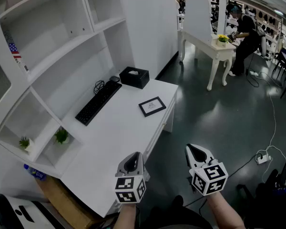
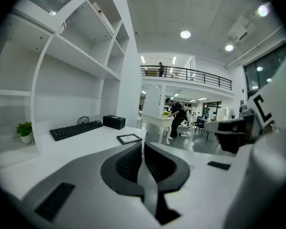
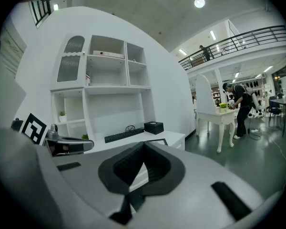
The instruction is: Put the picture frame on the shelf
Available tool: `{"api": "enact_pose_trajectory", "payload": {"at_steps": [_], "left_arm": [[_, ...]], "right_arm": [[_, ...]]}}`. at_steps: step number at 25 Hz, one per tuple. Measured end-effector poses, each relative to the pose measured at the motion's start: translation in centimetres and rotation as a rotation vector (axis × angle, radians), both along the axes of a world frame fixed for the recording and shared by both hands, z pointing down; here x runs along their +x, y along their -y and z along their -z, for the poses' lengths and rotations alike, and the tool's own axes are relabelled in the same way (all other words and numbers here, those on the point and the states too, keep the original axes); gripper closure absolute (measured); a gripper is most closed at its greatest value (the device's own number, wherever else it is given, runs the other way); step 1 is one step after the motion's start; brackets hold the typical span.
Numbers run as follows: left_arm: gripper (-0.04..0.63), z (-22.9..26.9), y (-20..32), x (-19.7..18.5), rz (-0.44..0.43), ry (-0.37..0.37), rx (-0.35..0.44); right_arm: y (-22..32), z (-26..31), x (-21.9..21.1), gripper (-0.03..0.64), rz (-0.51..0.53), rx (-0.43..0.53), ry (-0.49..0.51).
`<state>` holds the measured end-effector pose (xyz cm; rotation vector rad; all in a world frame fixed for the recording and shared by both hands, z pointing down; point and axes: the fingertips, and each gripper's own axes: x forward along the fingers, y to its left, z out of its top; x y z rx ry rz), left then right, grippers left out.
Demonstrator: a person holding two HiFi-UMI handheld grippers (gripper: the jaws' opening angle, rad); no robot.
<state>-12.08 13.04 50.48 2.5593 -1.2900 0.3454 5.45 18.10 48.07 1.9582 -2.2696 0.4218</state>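
While both claws are closed and empty, the task stands at its very start, as I judge it: the frame (image 1: 152,106) lies flat and untouched on the bench (image 1: 119,137), close to the bench's right edge and well beyond the claws. The left claw (image 1: 132,162) hovers over the near right corner of the bench, its jaws pressed together on nothing; the right claw (image 1: 196,152) hangs just right of it over the floor, jaws likewise together. The next move probably calls for a reach forward to the frame and for one claw to open. Because the frame lies flat, its rim likely has to be caught from the side or tipped up first. Then it must be carried left to the shelf (image 1: 71,42), which rises along the bench's left side. Between frame and shelf lies a keyboard (image 1: 98,102), with a mouse (image 1: 115,79) at its far end and a black box (image 1: 134,77) beyond that, so the carry should pass above them. Two plants (image 1: 62,136) fill the low near compartments, while the wide boards higher up look mostly bare and seem the better place. A person (image 1: 243,37) works at a white table (image 1: 214,49) far to the right, well apart, and a cable (image 1: 264,159) trails on the floor at the right; neither is in the way.
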Motion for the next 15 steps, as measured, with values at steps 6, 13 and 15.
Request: {"api": "enact_pose_trajectory", "payload": {"at_steps": [6,13,15], "left_arm": [[0.571,0.0,1.2,2.2,0.016,-0.001,-0.007],[0.569,0.2,2.1,4.1,0.065,-0.004,-0.016],[0.568,0.4,2.3,4.7,0.078,-0.012,-0.019]], "right_arm": [[1.2,0.1,2.0,0.617,0.026,0.001,0.0],[2.3,0.3,4.6,0.614,0.068,0.023,0.025],[2.6,0.1,5.4,0.611,0.08,0.021,0.04]]}}
